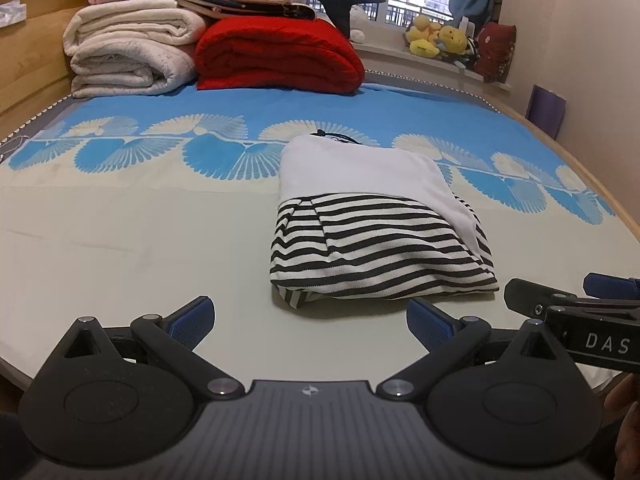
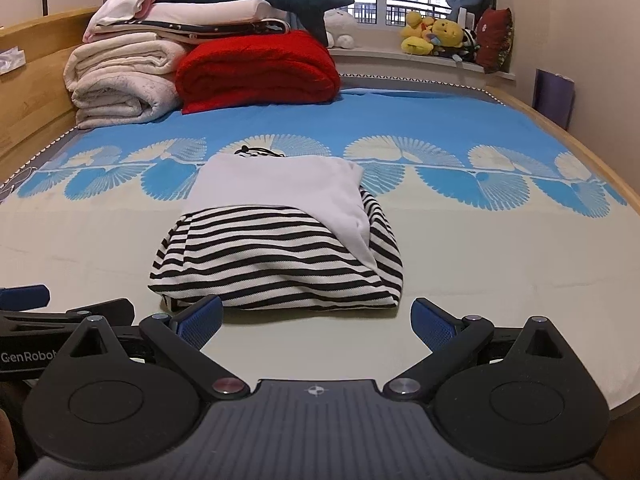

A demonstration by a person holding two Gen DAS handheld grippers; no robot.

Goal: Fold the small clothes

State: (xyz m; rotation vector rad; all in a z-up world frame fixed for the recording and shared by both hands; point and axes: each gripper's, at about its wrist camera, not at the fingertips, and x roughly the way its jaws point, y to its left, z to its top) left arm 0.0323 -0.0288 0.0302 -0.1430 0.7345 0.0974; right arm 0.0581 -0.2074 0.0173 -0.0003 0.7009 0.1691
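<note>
A small garment (image 1: 372, 216) (image 2: 280, 236), white above and black-and-white striped below, lies folded into a compact block on the bed. A dark drawstring shows at its far edge. My left gripper (image 1: 310, 324) is open, low over the sheet just short of the garment's near edge, holding nothing. My right gripper (image 2: 316, 324) is open too, right in front of the folded block, its fingers wide apart and empty. Each gripper shows at the edge of the other's view: the right one (image 1: 576, 308) and the left one (image 2: 52, 312).
Folded cream blankets (image 1: 128, 52) and a red blanket (image 1: 276, 56) are stacked at the bed's far left, with a plush shark on top. Stuffed toys (image 1: 440, 42) sit on the windowsill. The wooden bed frame (image 2: 560, 128) runs along the right. The cream and blue sheet (image 1: 120, 224) surrounds the garment.
</note>
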